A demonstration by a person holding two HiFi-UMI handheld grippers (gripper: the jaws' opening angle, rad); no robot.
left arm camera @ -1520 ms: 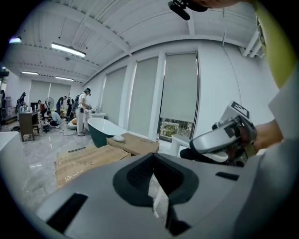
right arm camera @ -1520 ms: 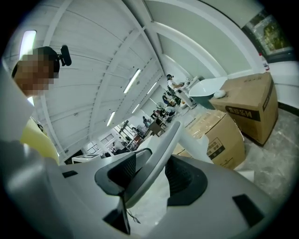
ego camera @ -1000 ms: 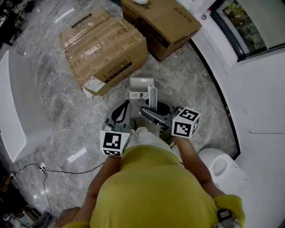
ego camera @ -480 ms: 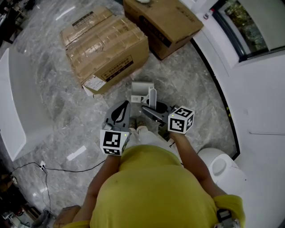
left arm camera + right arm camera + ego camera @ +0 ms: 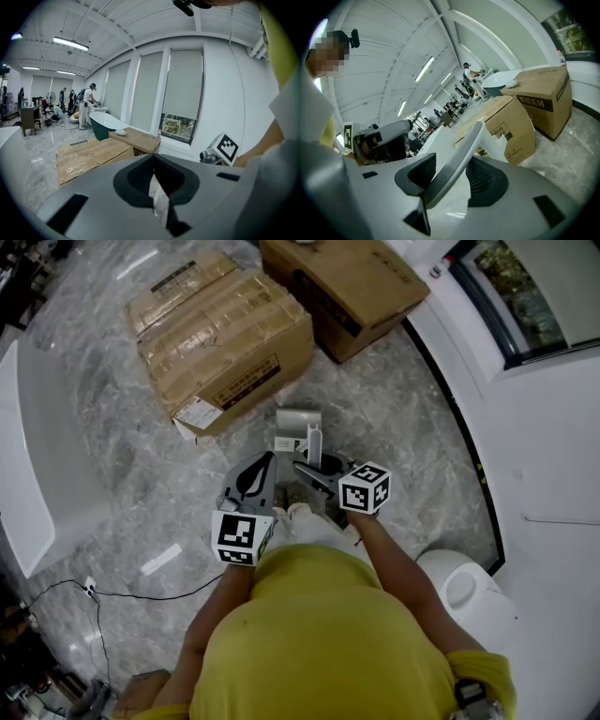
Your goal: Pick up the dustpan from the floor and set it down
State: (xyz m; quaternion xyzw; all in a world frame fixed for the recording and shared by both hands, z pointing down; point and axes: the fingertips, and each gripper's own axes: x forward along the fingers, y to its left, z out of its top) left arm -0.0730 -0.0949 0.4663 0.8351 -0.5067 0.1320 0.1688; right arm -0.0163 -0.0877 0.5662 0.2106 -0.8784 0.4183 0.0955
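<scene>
Dustpan: white, at the centre of the head view, just below the taped cardboard box. I cannot tell whether its pan touches the marble floor. My right gripper pinches its grey handle, which runs slantwise between the jaws. My left gripper, just left of the dustpan, has its jaws pressed together with nothing between them.

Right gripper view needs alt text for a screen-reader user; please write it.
The right tool clamps a pale dustpan handle between its jaws. Behind stand two cardboard boxes on a marble floor.
</scene>
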